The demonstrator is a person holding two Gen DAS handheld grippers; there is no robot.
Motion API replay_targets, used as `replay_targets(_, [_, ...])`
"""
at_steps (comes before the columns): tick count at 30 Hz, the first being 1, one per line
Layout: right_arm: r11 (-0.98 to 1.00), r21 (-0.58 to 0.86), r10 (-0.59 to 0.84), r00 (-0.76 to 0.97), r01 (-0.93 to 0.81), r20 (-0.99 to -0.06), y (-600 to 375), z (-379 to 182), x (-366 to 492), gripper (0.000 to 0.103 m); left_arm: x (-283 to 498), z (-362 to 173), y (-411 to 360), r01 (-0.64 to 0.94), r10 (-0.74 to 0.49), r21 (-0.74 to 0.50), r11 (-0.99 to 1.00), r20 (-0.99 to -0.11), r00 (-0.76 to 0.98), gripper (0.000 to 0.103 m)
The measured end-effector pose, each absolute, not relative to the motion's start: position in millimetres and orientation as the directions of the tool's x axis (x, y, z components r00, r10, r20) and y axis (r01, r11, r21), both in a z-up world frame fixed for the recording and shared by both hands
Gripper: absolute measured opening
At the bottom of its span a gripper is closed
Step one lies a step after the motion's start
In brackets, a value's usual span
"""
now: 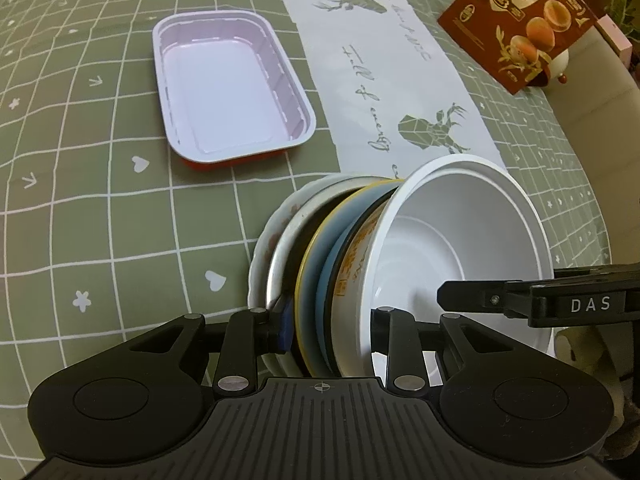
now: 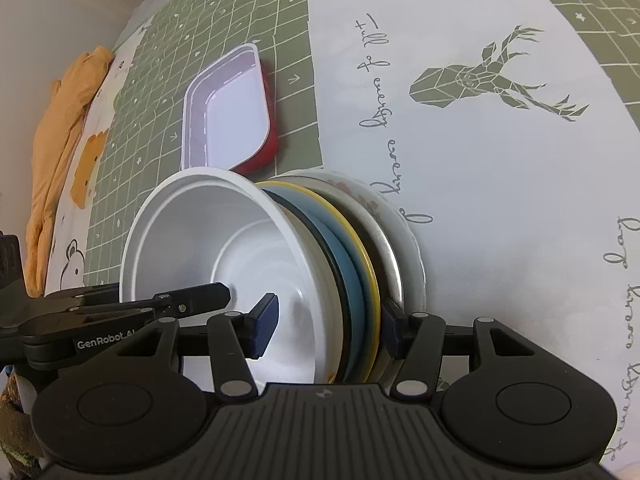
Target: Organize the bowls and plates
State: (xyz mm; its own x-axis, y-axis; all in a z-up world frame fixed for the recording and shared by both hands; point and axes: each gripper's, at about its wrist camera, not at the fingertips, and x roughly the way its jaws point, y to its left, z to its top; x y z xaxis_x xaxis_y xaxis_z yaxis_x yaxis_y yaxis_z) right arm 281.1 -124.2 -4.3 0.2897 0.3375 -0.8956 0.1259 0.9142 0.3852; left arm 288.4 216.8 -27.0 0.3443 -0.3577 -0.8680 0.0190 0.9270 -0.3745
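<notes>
Clamping a stack of dishes stood on edge, the left gripper (image 1: pixel 330 330) has its blue pad behind the blue yellow-rimmed plate (image 1: pixel 310 280) and its other finger inside the white bowl (image 1: pixel 460 240); its jaws sit closed on that part of the stack. From the opposite side the right gripper (image 2: pixel 326 326) grips the same bundle, one blue pad inside the bowl (image 2: pixel 208 240) and the other behind the blue plate (image 2: pixel 360 280), by the metal plate (image 2: pixel 394 264). Outermost stands a white floral plate (image 1: pixel 264 248), touching the metal one. The stack stands at the seam where the green checked tablecloth (image 1: pixel 100 200) meets its white deer-printed strip (image 1: pixel 400 80). Well apart on the green cloth lies a rectangular tray (image 1: pixel 228 92), white inside and red beneath. A quail-egg box (image 1: pixel 520 20) stands near the far edge.
</notes>
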Motion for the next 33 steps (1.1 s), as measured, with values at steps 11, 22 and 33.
replay_targets(11, [0.969,0.241,0.210,0.321,0.059,-0.923,-112.3,21.6,278.1,0.053,285.4,-18.0,220.9,0.045,-0.349,-0.363,0.931,-0.847,0.401,0.031])
replay_targets(22, [0.997,0.077,0.071,0.459,-0.006,-0.885,-101.6,66.3,269.6,0.056,291.4,25.1,235.3,0.044,-0.349,-0.413,0.910,-0.702,0.620,0.026])
replay_targets(33, [0.996,-0.084,-0.094,0.466,0.043,-0.880,-67.4,66.7,329.0,0.062,314.9,-0.5,310.1,-0.182,-0.206,-0.455,0.872,-0.677,0.706,0.026])
